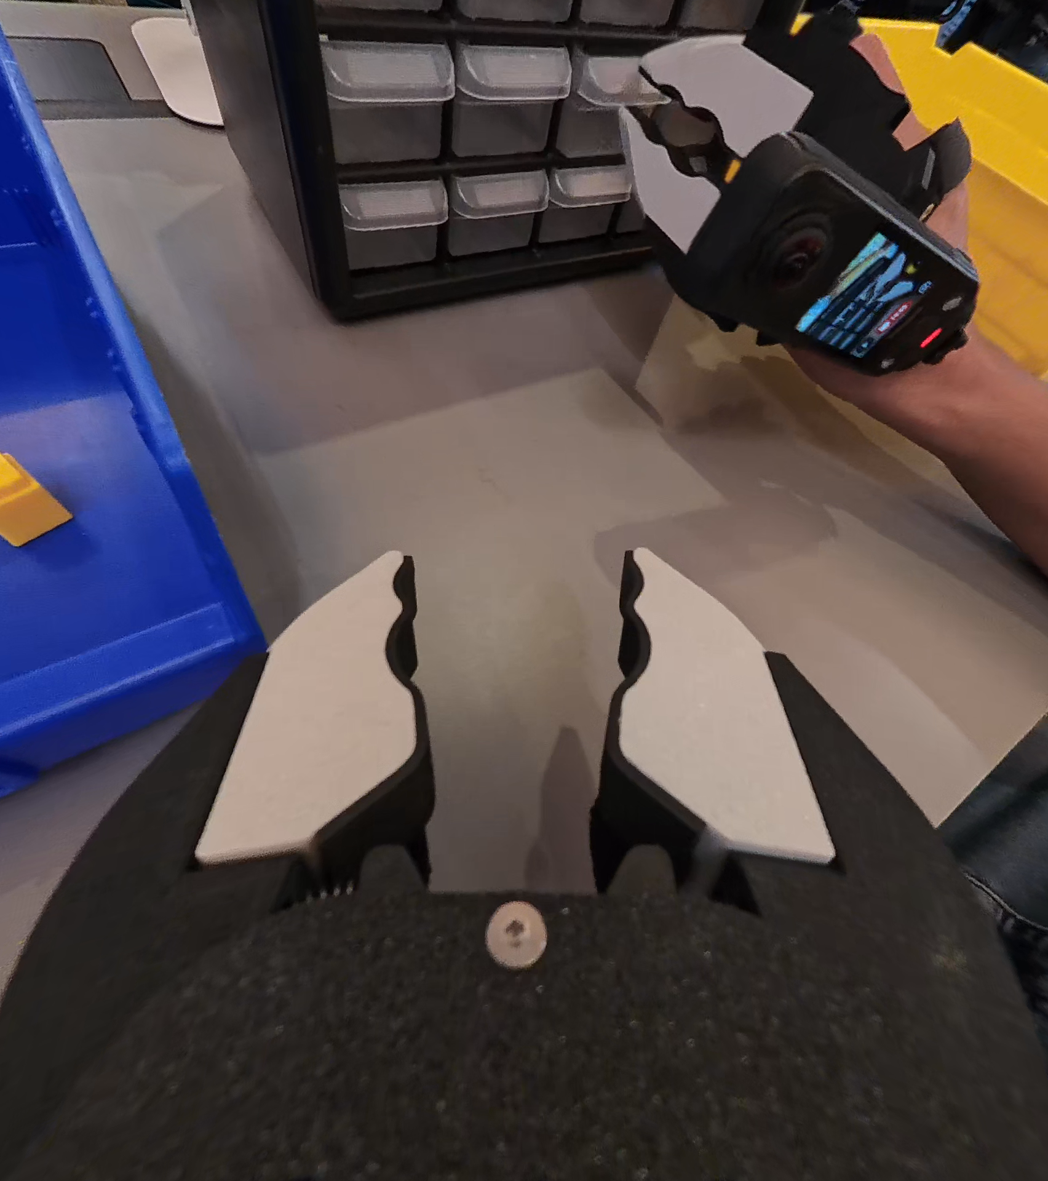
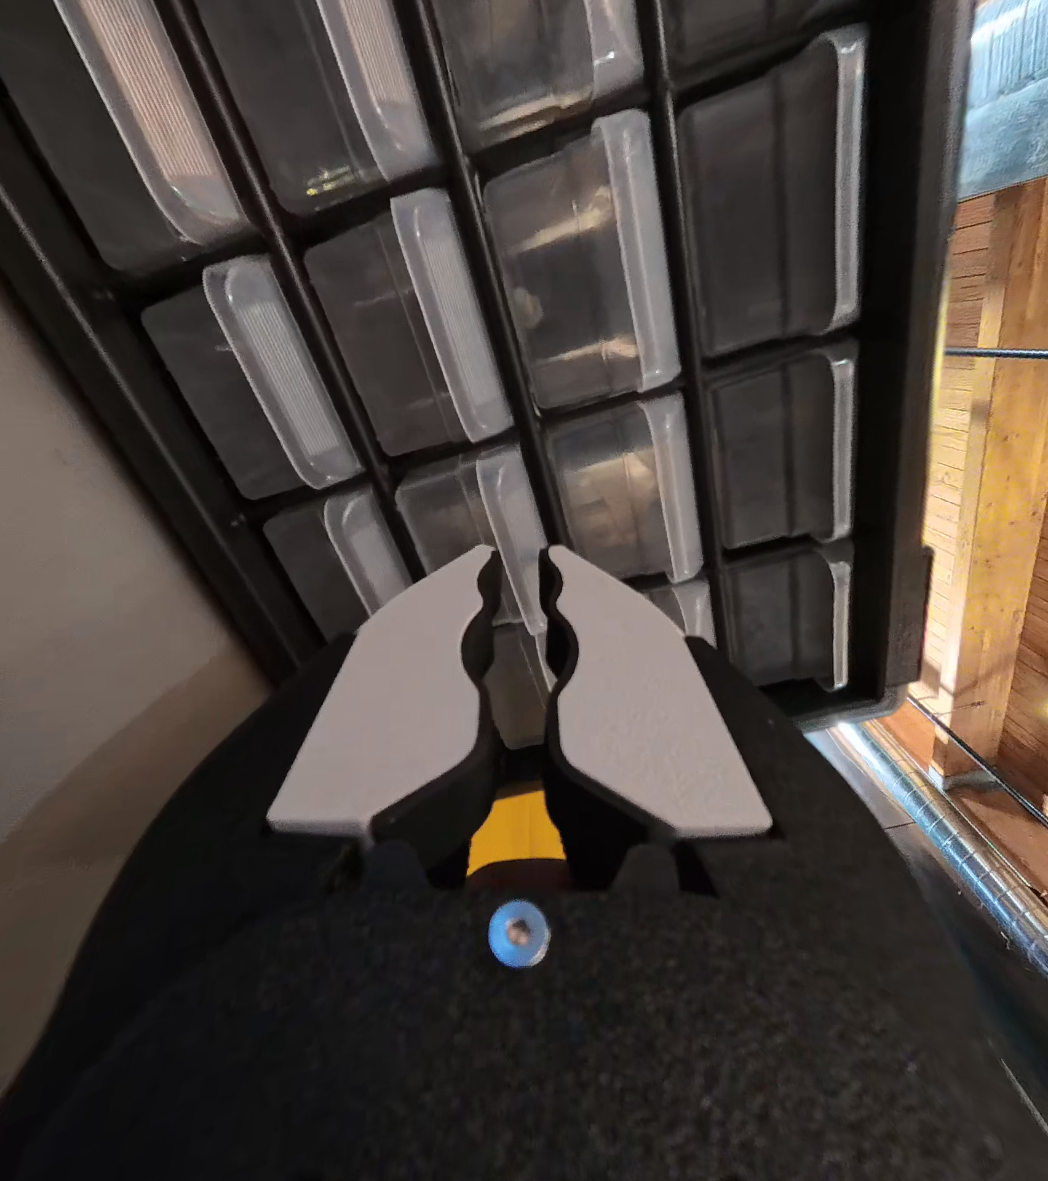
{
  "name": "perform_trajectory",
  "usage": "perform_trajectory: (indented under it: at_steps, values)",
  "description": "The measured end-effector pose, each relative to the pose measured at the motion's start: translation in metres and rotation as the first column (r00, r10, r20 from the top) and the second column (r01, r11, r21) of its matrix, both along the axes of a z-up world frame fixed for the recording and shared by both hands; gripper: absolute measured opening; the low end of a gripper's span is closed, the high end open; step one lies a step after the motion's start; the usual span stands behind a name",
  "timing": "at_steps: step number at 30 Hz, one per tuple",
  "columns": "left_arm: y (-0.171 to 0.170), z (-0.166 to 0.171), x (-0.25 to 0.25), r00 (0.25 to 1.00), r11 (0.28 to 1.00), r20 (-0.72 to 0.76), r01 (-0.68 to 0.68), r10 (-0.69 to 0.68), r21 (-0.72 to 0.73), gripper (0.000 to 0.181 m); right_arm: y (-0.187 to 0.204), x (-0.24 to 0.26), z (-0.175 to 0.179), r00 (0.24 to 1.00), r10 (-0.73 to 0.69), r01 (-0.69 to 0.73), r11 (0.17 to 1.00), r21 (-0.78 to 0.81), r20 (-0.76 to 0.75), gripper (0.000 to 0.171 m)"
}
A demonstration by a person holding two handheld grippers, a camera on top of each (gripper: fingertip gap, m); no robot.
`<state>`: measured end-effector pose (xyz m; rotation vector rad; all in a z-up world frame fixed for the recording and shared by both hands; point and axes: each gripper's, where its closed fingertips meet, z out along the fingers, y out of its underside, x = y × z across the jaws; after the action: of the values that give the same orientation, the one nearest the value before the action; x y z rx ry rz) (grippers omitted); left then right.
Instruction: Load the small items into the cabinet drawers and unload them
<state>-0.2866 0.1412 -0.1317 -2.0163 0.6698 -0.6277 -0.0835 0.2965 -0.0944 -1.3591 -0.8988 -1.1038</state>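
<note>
A: Our left gripper [image 1: 518, 562] hangs over the grey tabletop [image 1: 508, 460] with its jaws spread wide and nothing between them. At nine o'clock a small yellow plastic block [image 1: 4, 497] lies in the blue plastic bin [image 1: 144, 447].

B: At twelve o'clock stands the black cabinet of clear plastic drawers [image 1: 477, 160]. Our right gripper [image 2: 520, 562] is rolled sideways against it, jaws nearly together around a clear drawer handle [image 2: 512, 543]; we cannot quite tell whether the pads press it.

A: At two o'clock, behind our right hand [image 1: 930, 358], sits the yellow plastic bin [image 1: 1032, 192].
</note>
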Motion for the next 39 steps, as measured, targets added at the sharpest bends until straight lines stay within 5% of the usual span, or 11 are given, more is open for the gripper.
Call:
perform_trajectory:
  at_steps: [7,11,13,16,18,20,25,28,39]
  values:
    - [-0.003,-0.004,0.004,1.000,1.000,-0.012,0.014,-0.014,-0.014,0.061,-0.036,-0.008,0.001,0.995,0.031,-0.033,0.999,-0.018,-0.099,0.012]
    - [-0.004,-0.005,0.005,1.000,1.000,-0.025,0.016,-0.016,-0.013,0.061,-0.060,-0.021,-0.005,0.912,0.086,-0.127,0.989,-0.075,-0.402,0.029]
    - [-0.004,-0.006,0.005,1.000,1.000,-0.020,0.015,-0.016,-0.018,0.061,-0.067,-0.027,-0.019,0.781,0.049,-0.187,0.969,-0.159,-0.622,0.044]
    - [-0.005,-0.007,0.005,1.000,0.999,-0.002,0.018,-0.018,-0.039,0.061,-0.070,-0.027,-0.024,0.453,-0.058,-0.253,0.948,-0.191,-0.890,0.059]
    - [-0.005,-0.008,0.006,1.000,0.999,0.006,0.019,-0.019,-0.050,0.061,-0.063,-0.017,-0.022,0.278,-0.120,-0.229,0.955,-0.188,-0.953,0.067]
    - [-0.005,-0.008,0.005,1.000,0.999,0.006,0.017,-0.017,-0.049,0.061,-0.051,-0.009,-0.022,0.204,-0.158,-0.196,0.960,-0.199,-0.966,0.075]
    - [-0.004,-0.009,0.003,1.000,0.999,0.003,0.010,-0.010,-0.050,0.061,-0.018,-0.017,-0.023,0.303,-0.190,-0.191,0.948,-0.255,-0.934,0.085]
    - [-0.002,-0.010,0.001,1.000,0.998,0.004,0.006,-0.006,-0.055,0.061,-0.009,-0.014,-0.030,0.327,-0.247,-0.166,0.935,-0.313,-0.912,0.077]
    - [-0.004,-0.008,0.002,0.999,0.996,0.051,0.014,-0.010,-0.092,0.061,-0.058,-0.022,-0.032,0.349,-0.226,-0.188,0.934,-0.305,-0.909,0.076]
